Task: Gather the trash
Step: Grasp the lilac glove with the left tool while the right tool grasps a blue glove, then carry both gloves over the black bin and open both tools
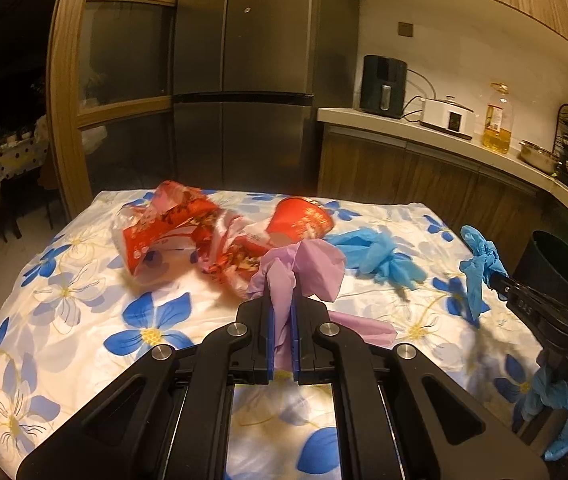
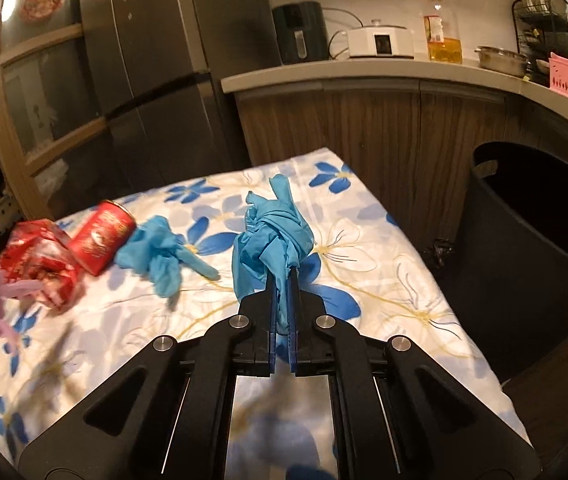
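The left gripper (image 1: 282, 312) is clamped on a crumpled lilac plastic bag (image 1: 304, 266); the right gripper (image 2: 283, 304) is clamped on a knotted blue rubber glove (image 2: 272, 232), held above the flowered tablecloth (image 2: 384, 264); a tall black bin (image 2: 532, 240) stands beside the table.

Hardly any writing can be read: the red cylindrical can (image 2: 102, 238) and the crumpled red plastic wrapper (image 1: 172, 232) carry print too blurred to make out, as does the label on the clear oil bottle (image 1: 497, 120) on the far tabletop
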Tool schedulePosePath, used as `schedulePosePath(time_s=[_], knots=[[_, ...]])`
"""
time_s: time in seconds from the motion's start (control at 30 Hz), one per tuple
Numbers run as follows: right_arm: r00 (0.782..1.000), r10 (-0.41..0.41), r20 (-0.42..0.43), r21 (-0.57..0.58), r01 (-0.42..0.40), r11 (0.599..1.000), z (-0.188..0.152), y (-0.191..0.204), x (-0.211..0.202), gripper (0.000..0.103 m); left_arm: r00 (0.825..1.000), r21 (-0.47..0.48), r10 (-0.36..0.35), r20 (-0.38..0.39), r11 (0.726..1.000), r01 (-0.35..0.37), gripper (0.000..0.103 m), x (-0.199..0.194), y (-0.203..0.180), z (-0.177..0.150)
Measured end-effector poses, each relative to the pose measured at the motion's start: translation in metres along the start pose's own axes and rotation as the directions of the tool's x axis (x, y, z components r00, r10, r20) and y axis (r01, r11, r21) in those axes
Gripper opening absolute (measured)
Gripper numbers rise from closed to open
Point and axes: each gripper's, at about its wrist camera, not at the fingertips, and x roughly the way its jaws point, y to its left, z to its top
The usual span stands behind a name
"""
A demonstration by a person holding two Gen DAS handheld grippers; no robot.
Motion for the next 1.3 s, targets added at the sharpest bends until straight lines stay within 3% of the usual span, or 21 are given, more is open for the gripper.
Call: schedulePosePath(time_s=[0.33,0.57,0.8,1.03,1.3], knots=[[0.995,0.014,0.095,0.023,-0.017,1.000,0.002,-0.023,-0.067,0.004,0.996,0.062,-0.083,0.027,0.995,0.081,0.006,-0.010,-0.052,0.010],[0.987,-0.019,0.159,0.058,0.010,0.998,0.007,-0.055,-0.099,0.004,0.984,0.142,-0.170,0.052,0.977,0.161,0.006,-0.015,-0.108,0.019],[0.975,-0.099,0.200,0.104,0.079,0.991,0.011,-0.098,-0.123,0.004,0.959,0.203,-0.278,0.052,0.943,0.262,0.006,-0.010,-0.168,0.028],[0.954,-0.185,0.237,0.150,0.152,0.977,0.019,-0.141,-0.142,0.004,0.921,0.257,-0.384,0.060,0.898,0.357,0.006,-0.009,-0.235,0.041],[0.932,-0.257,0.254,0.204,0.208,0.957,0.033,-0.190,-0.147,0.004,0.886,0.282,-0.462,0.043,0.856,0.432,0.006,0.005,-0.298,0.051]])
